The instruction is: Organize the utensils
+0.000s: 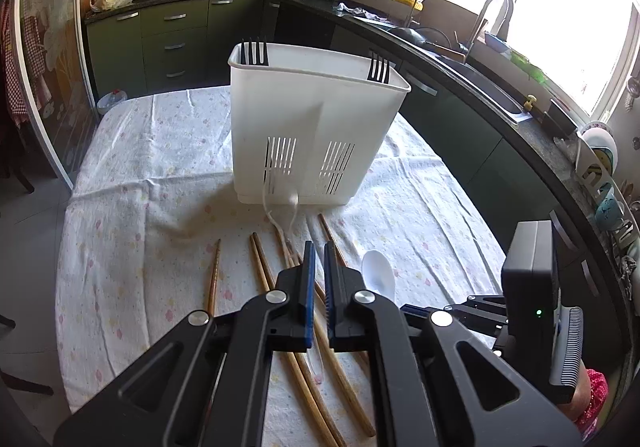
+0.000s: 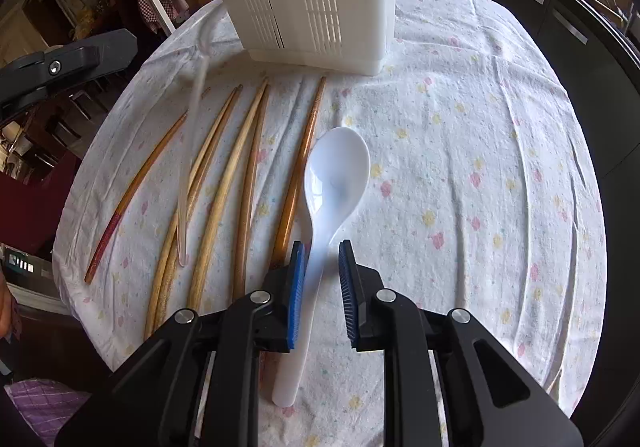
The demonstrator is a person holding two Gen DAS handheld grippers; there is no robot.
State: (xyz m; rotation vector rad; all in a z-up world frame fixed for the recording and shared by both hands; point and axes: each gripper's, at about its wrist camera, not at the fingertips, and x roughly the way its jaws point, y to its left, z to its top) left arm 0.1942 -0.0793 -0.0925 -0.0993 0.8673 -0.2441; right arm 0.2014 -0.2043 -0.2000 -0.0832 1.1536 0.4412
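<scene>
Between the right tool's (image 2: 320,255) nearly closed jaws lies the white spoon (image 2: 334,175), ungripped; left tool (image 1: 317,259) clenched empty. Two forks (image 1: 254,51) are binned; chopsticks (image 2: 224,183) remain beside it.

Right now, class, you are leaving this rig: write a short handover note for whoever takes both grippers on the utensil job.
Left gripper: shut, above the chopsticks; a clear spoon runs under its fingers, and I cannot tell if it is gripped.
Right gripper: open, astride the white spoon's handle; one pad touches, the other stands clear.
Things: caddy upright on the cloth, chopsticks and white spoon lying in front of it.
Done: two forks stand in the caddy.
Left: both spoons and all chopsticks into the caddy.
</scene>
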